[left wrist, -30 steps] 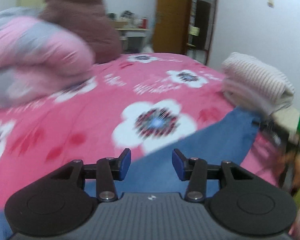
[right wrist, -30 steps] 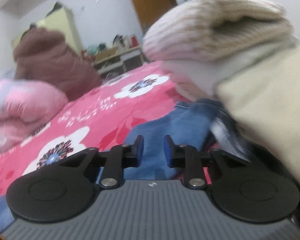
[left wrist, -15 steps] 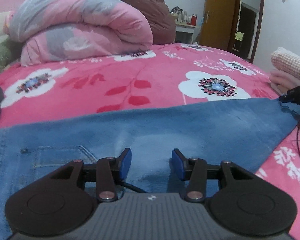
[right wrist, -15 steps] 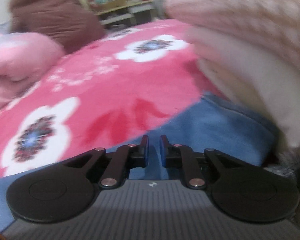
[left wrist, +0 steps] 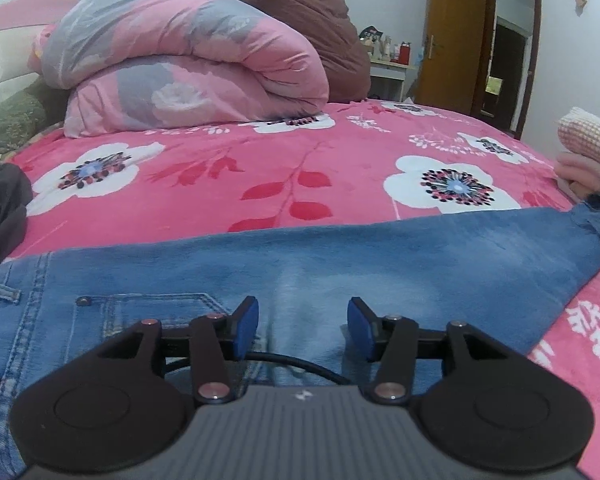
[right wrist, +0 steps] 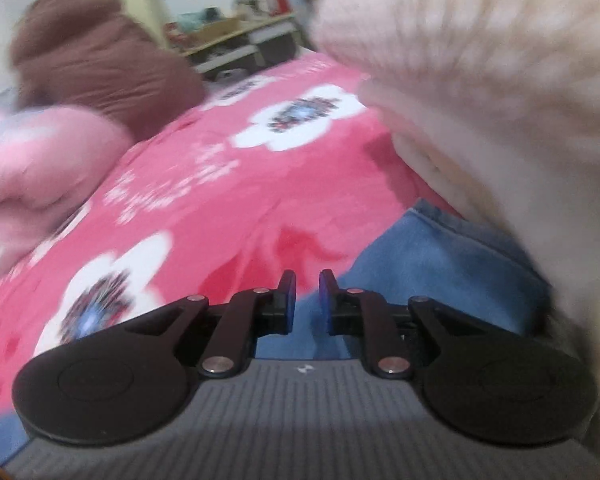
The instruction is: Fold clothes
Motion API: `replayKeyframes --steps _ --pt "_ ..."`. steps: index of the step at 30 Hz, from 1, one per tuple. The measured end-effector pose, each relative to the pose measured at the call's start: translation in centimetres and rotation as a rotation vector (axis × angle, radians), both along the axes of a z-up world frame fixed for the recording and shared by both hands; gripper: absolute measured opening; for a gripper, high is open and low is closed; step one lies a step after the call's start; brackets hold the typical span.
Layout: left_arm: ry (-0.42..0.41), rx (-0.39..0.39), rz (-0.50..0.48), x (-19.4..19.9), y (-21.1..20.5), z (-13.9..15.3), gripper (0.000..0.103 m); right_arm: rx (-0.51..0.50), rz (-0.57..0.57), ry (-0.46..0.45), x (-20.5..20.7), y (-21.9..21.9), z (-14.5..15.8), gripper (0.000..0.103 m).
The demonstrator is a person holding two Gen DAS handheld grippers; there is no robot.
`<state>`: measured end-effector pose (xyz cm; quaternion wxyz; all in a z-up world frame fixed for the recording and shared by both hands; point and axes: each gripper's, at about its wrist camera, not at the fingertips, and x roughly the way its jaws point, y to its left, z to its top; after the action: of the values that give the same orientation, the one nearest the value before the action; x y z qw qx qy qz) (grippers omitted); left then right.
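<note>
Blue jeans (left wrist: pixel 380 264) lie flat across the pink flowered bedspread (left wrist: pixel 300 168), waist and back pocket to the left, leg cuff to the right. My left gripper (left wrist: pixel 303 322) hovers low over the seat area beside the pocket. Its jaws are opening, with nothing between the blue pads. In the blurred right wrist view, my right gripper (right wrist: pixel 307 300) is over the far edge of the jeans' leg (right wrist: pixel 432 264) near the cuff. Its jaws stand almost together with a narrow gap, and I see no cloth between them.
A rolled pink and grey quilt (left wrist: pixel 188 68) and a brown padded garment (left wrist: pixel 312 20) lie at the head of the bed. A folded knitted pile (right wrist: pixel 480 80) sits right beside the cuff. A dark garment (left wrist: pixel 0 208) lies at the left edge. A wooden door (left wrist: pixel 448 32) stands behind.
The left gripper swung left and lower, from the jeans' leg to over the pocket, and its jaws widened slightly. The right gripper's jaws narrowed and it moved closer to the knitted pile.
</note>
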<state>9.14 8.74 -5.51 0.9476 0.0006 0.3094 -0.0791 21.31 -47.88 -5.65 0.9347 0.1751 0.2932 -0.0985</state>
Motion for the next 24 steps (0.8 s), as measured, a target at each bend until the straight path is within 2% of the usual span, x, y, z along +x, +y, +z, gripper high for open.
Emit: replayKeyframes --steps 3,6,8,11,12,14,17,18,20,23,24 --pt "0.003 -0.020 0.024 -0.2 0.8 0.6 0.051 -0.078 0.068 0.078 -2.6 1.6 0.2 0.013" --pt "-0.030 -0.030 0.070 -1.2 2.1 2.4 0.051 -0.098 0.063 0.163 -1.2 1.2 -2.5 0.013" --pt "-0.073 -0.027 0.121 -2.6 3.4 4.2 0.051 -0.109 0.035 0.144 0.1 0.5 -4.1 0.013" --pt "-0.105 -0.015 0.196 -4.9 5.7 6.1 0.052 -0.113 -0.038 0.143 0.4 0.9 -3.3 0.014" --pt "-0.106 -0.011 0.216 -5.5 6.4 6.5 0.053 -0.121 -0.032 0.130 -0.4 1.6 -2.6 0.015" --pt "-0.106 -0.002 0.257 -6.7 7.7 7.2 0.053 -0.134 0.013 0.086 -2.1 3.4 -1.3 0.017" --pt "-0.082 -0.006 0.275 -8.0 8.5 7.4 0.053 -0.120 0.159 0.043 -5.9 7.7 -0.1 0.026" --pt "-0.072 -0.008 0.253 -8.1 8.2 7.1 0.053 -0.088 0.198 0.039 -7.2 9.1 -0.1 0.028" --pt "-0.065 0.010 0.171 -8.3 6.4 6.6 0.053 0.052 0.246 0.027 -9.8 10.8 -0.3 0.032" --pt "-0.075 0.068 -0.002 -8.3 2.3 5.8 0.054 0.327 0.279 0.041 -12.3 12.0 -1.7 0.034" --pt "-0.081 0.085 -0.064 -8.1 0.7 5.4 0.054 0.388 0.288 0.053 -12.8 12.6 -2.4 0.034"
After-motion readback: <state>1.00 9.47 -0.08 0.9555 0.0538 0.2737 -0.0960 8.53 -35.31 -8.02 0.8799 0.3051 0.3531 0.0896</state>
